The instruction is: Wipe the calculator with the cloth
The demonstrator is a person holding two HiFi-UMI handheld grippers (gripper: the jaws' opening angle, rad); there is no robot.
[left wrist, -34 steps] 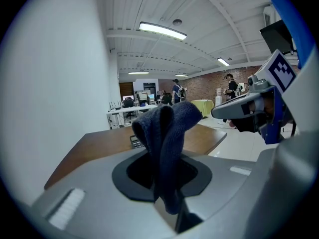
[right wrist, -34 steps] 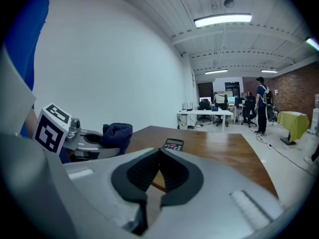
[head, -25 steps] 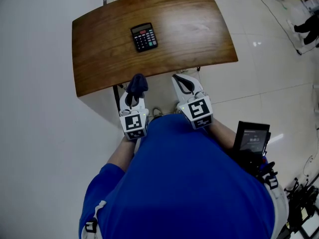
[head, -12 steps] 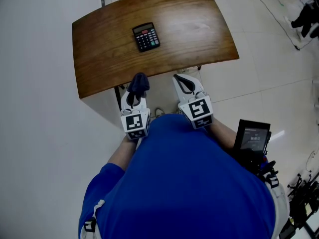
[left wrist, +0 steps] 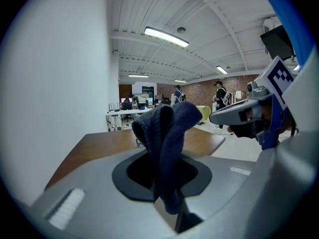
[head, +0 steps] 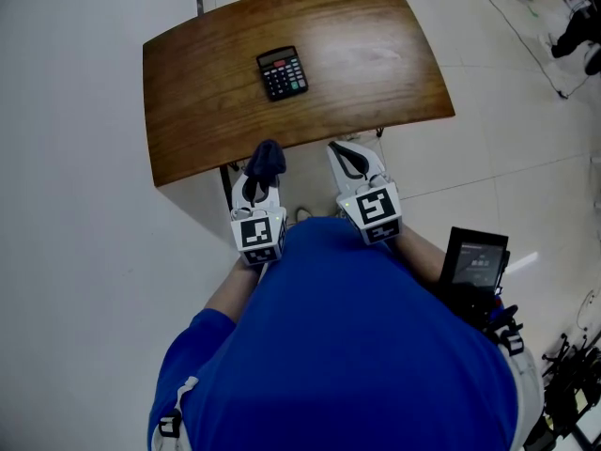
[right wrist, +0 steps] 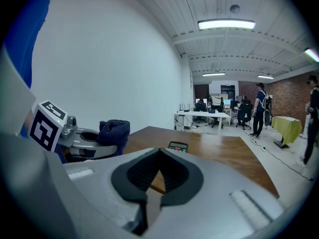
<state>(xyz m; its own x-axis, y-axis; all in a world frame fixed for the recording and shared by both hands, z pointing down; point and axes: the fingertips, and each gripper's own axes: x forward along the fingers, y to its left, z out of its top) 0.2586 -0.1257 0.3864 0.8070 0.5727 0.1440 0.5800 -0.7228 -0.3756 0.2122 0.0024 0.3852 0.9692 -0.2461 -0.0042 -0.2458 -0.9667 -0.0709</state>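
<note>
A black calculator [head: 283,72] lies flat on the brown wooden table [head: 376,54], left of its middle; the right gripper view catches it far off [right wrist: 178,146]. My left gripper [head: 263,162] is shut on a dark blue cloth [head: 266,158] that bunches up out of its jaws [left wrist: 167,133]. It hovers at the table's near edge, short of the calculator. My right gripper [head: 349,154] is beside it, shut with nothing in it, its tips also at the near edge.
The table stands on a pale tiled floor [head: 75,205]. A black device [head: 476,263] hangs at the person's right hip. Desks, chairs and several people fill the far end of the room [right wrist: 234,111].
The table and calculator have shifted slightly right and down in the head view as the head moved. Both grippers hold the same pose at the table's near edge.
</note>
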